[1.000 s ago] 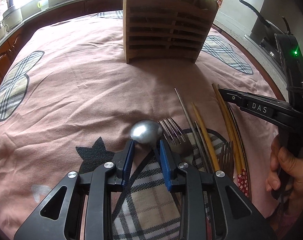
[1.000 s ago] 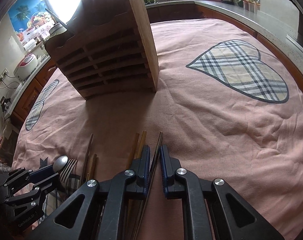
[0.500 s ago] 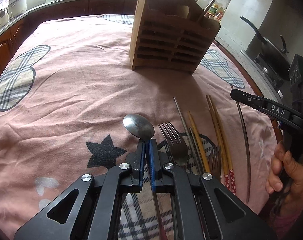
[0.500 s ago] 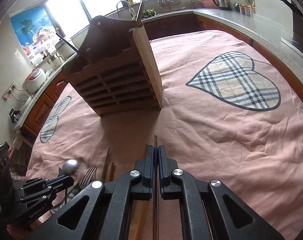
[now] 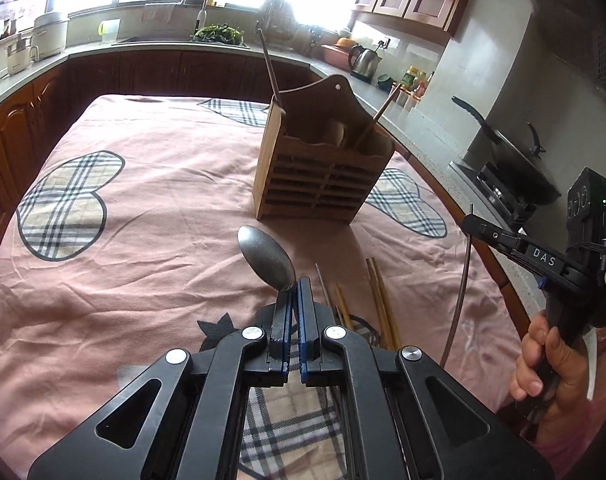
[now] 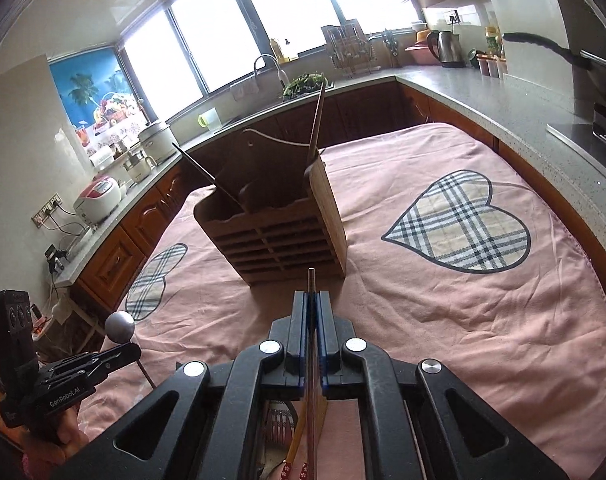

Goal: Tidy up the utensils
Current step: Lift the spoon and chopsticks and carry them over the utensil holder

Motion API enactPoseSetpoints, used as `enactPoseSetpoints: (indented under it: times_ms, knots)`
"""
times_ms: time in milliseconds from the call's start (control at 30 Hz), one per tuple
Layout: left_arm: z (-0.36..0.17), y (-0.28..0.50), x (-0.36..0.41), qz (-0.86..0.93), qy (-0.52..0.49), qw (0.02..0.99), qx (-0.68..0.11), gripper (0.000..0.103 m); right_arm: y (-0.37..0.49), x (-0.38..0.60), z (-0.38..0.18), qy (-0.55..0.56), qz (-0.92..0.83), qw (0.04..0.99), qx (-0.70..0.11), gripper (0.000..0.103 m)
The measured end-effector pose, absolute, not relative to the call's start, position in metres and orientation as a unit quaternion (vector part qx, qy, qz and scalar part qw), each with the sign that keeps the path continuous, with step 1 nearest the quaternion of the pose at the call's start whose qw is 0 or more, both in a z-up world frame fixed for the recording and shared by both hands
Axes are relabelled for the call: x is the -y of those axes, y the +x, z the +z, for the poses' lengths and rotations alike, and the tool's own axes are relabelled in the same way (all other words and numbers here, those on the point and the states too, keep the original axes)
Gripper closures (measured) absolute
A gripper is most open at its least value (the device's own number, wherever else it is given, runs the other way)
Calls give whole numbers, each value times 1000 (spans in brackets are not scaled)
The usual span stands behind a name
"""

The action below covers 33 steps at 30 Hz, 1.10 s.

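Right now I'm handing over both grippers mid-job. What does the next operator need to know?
Left gripper: shut on the spoon, lifted off the cloth, bowl forward.
Right gripper: shut on a dark metal chopstick, its tip pointing at the holder.
Holder: upright mid-table, already with a few sticks standing in its top compartments.
Left on the cloth: several chopsticks and a fork, lying below the grippers.
Done: both items grasped and raised.
To do: drop spoon and chopstick into the holder, then come back for the rest.
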<state>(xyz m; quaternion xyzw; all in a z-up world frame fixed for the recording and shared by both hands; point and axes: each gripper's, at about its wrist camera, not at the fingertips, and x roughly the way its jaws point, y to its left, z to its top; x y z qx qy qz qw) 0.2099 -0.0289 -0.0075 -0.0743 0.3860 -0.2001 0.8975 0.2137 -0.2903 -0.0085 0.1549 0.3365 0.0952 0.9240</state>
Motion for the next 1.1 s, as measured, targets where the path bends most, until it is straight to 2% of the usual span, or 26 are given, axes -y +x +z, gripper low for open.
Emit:
enactPoseSetpoints:
  times_ms: [533, 1100]
  knots:
    - [24, 192, 18, -201, -91, 915, -339, 101, 191, 293, 31, 154, 97, 944, -276, 99]
    - [52, 215, 14, -193, -98, 929, -300, 101, 204, 304, 61, 159, 90, 959, -219, 99]
